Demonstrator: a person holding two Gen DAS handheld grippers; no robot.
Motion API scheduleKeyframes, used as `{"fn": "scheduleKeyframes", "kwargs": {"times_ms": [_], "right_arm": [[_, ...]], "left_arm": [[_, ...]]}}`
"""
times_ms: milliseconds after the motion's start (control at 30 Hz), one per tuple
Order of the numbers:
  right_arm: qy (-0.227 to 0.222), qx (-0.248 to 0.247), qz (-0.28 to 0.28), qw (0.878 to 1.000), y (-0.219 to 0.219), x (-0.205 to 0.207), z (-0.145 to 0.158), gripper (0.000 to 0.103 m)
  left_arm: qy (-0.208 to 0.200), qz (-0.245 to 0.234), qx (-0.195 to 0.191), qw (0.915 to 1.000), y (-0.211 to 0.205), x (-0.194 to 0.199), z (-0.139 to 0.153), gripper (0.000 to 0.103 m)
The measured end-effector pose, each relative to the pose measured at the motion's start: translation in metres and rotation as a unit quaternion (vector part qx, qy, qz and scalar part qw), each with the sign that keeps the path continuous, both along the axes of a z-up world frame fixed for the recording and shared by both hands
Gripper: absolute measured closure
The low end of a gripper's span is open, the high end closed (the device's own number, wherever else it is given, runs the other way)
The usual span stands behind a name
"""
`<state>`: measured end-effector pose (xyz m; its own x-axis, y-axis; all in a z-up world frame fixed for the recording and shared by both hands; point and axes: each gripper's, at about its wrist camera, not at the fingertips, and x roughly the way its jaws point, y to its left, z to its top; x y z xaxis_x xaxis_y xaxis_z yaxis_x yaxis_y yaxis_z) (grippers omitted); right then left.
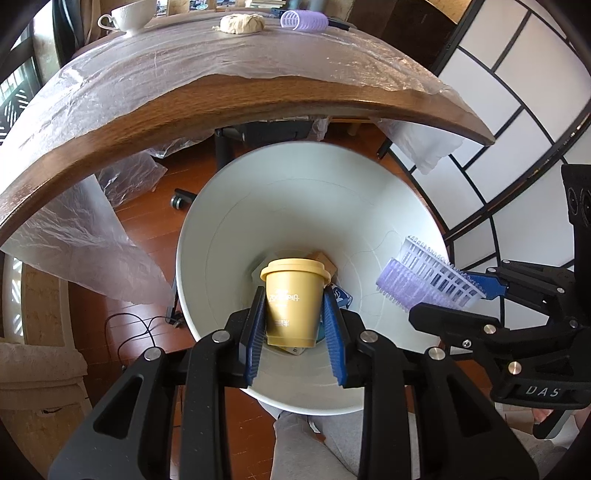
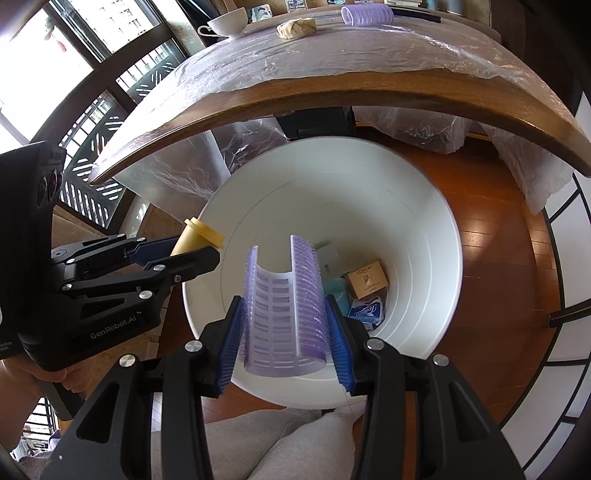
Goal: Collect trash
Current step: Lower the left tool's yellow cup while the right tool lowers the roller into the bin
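A white waste bin is seen from above, standing on a wooden floor beside a wooden table covered with clear plastic sheeting.

The left gripper is clenched on a yellow lidded paper cup, which is held upright by its side walls over the bin's opening. The cup is judged light and thin-walled, easily crushed if squeezed harder, so the grip below the stiffer lid rim seems well placed.

The right gripper is clamped on a purple hair roller, a broken, open half-cylinder of plastic lattice, also held over the bin. It is judged very light, springy and bristly, unlikely to slip from the ridged blue pads.

A small cardboard box and a blue tissue packet lie at the bin's bottom. Another purple roller, a crumpled wad and a teacup remain on the table.
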<state>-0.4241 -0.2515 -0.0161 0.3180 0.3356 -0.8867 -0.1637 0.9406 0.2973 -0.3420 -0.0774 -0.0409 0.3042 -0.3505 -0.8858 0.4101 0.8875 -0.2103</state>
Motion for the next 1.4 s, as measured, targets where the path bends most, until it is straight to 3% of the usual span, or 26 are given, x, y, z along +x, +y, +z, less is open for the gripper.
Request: {"fn": "scheduleKeyframes", "kwargs": {"times_ms": [700, 1400], "right_arm": [[0.015, -0.010, 0.021, 1.000, -0.024, 0.014, -0.010, 0.060], [0.029, -0.019, 0.036, 0.999, -0.021, 0.031, -0.024, 0.060]], "left_arm": [[0.015, 0.027, 0.019, 0.9993, -0.023, 0.009, -0.013, 0.071], [0.025, 0.032, 0.045, 0.9982, -0.035, 0.029, -0.030, 0.071]]}}
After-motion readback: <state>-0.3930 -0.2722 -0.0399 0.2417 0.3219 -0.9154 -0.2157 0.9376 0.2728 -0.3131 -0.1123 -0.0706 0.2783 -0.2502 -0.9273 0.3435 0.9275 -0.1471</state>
